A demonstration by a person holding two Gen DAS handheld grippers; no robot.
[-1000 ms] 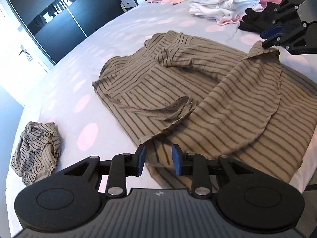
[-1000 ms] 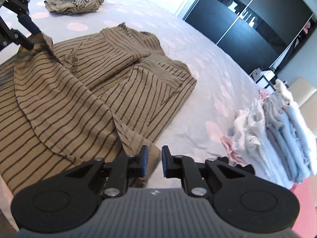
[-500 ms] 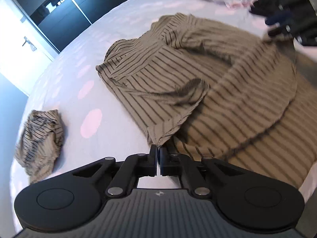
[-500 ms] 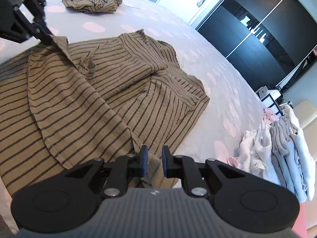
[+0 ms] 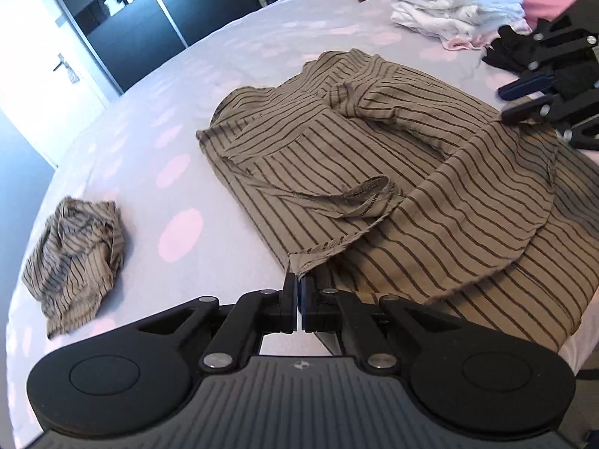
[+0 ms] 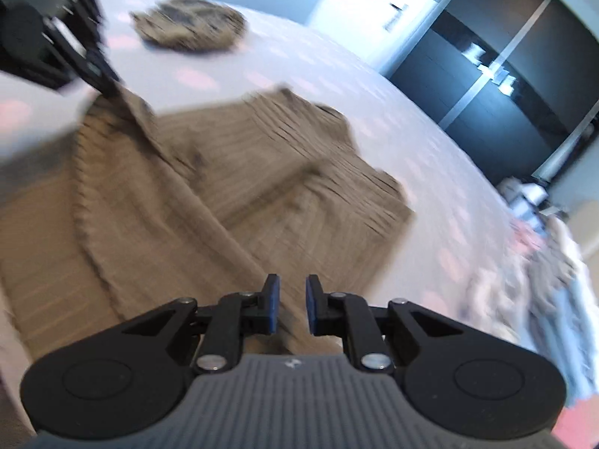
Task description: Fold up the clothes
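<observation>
on bed (image 5: 232,75), left gripper (image 5: 299,292) pinching striped shirt (image 5: 430,187) hem corner (fingers closed)

Left tool (image 5: 299,292) — jaws pressed together, angled downward; right tool (image 6: 291,308) — jaws slightly parted.

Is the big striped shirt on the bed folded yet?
Partly: the striped shirt has one side flap doubled over itself, the rest lying rumpled.
</observation>
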